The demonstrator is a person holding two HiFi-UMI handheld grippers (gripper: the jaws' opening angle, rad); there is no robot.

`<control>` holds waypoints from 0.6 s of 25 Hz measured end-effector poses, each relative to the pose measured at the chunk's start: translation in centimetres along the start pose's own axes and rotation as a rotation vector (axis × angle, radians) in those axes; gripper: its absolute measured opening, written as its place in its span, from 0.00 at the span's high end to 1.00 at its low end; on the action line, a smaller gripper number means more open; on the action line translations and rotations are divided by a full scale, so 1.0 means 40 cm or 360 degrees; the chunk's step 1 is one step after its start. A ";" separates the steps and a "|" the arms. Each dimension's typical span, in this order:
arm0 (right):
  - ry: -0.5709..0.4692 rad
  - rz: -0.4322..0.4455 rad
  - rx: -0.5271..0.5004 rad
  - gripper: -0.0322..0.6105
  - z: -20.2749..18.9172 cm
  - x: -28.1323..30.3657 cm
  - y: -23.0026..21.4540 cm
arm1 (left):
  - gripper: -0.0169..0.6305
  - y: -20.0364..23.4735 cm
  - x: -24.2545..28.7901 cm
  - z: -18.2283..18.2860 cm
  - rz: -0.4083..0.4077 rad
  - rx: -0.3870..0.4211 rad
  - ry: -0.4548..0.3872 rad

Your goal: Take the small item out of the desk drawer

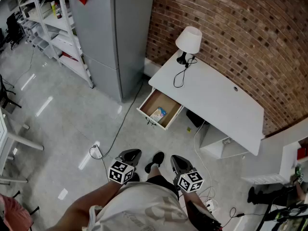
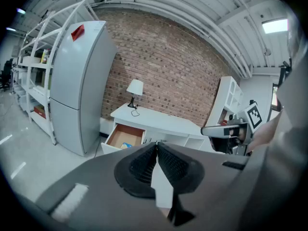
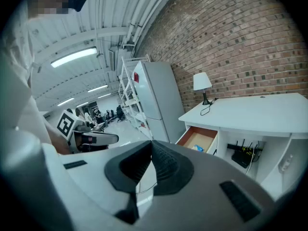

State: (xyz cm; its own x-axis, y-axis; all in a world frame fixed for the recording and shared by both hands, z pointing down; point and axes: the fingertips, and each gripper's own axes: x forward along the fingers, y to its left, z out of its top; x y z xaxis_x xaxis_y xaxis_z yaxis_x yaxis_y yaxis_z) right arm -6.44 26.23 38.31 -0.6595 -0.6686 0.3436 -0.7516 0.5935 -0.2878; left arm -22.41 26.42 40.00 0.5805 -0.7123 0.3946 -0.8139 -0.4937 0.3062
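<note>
Open floor [image 1: 67, 129] leads to the drawer [image 1: 153, 105], crossed by a cable [image 1: 117, 131].

The dark two-jaw left gripper [image 1: 131, 153], marker cube on top, is held close before the body, tilted slightly downward, its ribbed jaws pressed together with nothing between. The dark right gripper [image 1: 177, 159] hangs near it, likewise closed and empty.

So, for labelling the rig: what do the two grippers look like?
The left gripper and right gripper match: grey bodies, black ribbed pads, and a white cube with black square markers on each. The person wears a light patterned top.
</note>
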 end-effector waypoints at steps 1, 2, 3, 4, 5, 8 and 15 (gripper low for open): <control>-0.0002 0.0006 -0.0006 0.94 0.001 -0.006 0.009 | 0.95 -0.006 -0.010 0.000 0.0004 0.0000 -0.0010; -0.0005 0.0011 -0.0011 0.94 0.001 -0.012 0.018 | 0.95 -0.012 -0.019 -0.001 0.0007 0.0000 -0.0018; -0.0007 0.0017 -0.0014 0.94 0.000 -0.017 0.027 | 0.95 -0.017 -0.028 -0.003 0.0010 -0.0001 -0.0024; -0.0009 0.0020 -0.0013 0.94 -0.002 -0.023 0.035 | 0.95 -0.023 -0.034 -0.006 0.0011 -0.0003 -0.0025; -0.0012 0.0020 -0.0009 0.94 -0.004 -0.030 0.042 | 0.95 -0.028 -0.040 -0.010 0.0009 -0.0005 -0.0023; -0.0030 0.0004 0.0011 0.94 -0.013 -0.052 0.057 | 0.95 -0.044 -0.054 -0.022 -0.0007 -0.0004 -0.0016; -0.0048 0.0002 0.0018 0.94 -0.041 -0.048 0.105 | 0.95 -0.034 -0.096 -0.042 -0.0024 0.0024 -0.0014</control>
State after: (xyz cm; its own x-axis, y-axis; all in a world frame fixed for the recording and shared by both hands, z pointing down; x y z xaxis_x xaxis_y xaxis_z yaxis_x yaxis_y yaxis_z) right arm -8.31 30.75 37.89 -0.6603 -0.6811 0.3165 -0.7508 0.5894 -0.2982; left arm -23.51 30.66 39.51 0.5923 -0.7092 0.3824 -0.8056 -0.5116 0.2990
